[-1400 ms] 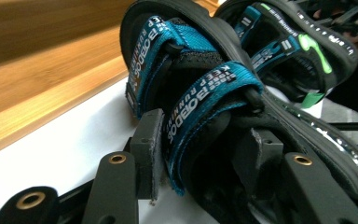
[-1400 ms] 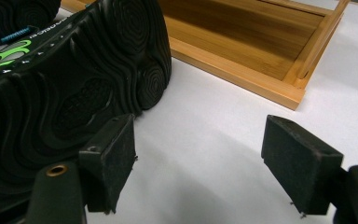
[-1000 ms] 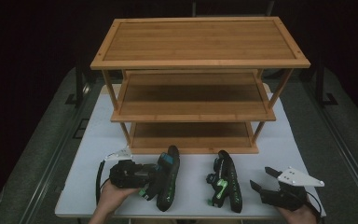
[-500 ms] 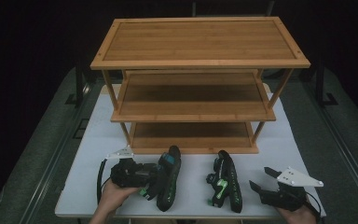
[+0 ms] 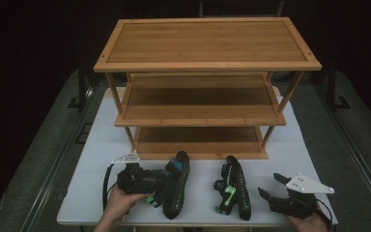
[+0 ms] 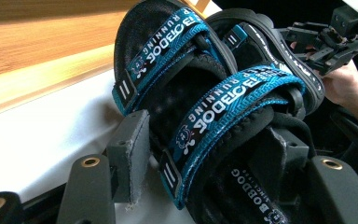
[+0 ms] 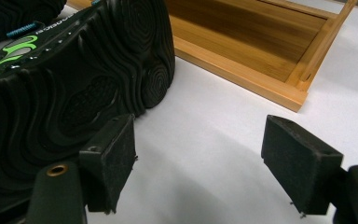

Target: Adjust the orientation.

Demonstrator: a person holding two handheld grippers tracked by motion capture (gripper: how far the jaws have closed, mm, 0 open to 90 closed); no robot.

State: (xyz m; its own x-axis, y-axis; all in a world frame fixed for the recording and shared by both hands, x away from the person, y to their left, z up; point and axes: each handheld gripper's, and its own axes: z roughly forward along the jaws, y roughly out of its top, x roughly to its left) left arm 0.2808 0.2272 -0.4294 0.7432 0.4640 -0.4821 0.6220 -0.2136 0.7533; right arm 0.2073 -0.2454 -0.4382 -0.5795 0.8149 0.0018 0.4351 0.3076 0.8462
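Two black sandals lie on the white table [image 5: 101,154] in front of a three-tier bamboo shelf [image 5: 200,104]. The left sandal [image 5: 176,186] [image 6: 200,107] has blue straps and rests on its side. My left gripper [image 5: 160,187] [image 6: 205,154] reaches in from its left, with both jaws pressed on its strap and sole. The right sandal [image 5: 235,191] [image 7: 60,88], marked with green, also lies on its side and turns its ribbed sole to my right gripper [image 5: 271,186] [image 7: 205,154]. That gripper stands open just right of it, with bare table between the pads.
The shelf's bottom tier [image 7: 256,42] sits close behind the sandals, and its front rail lies just past the right sandal's toe. All three tiers are bare. Dark floor surrounds the table, whose front edge runs just below the hands.
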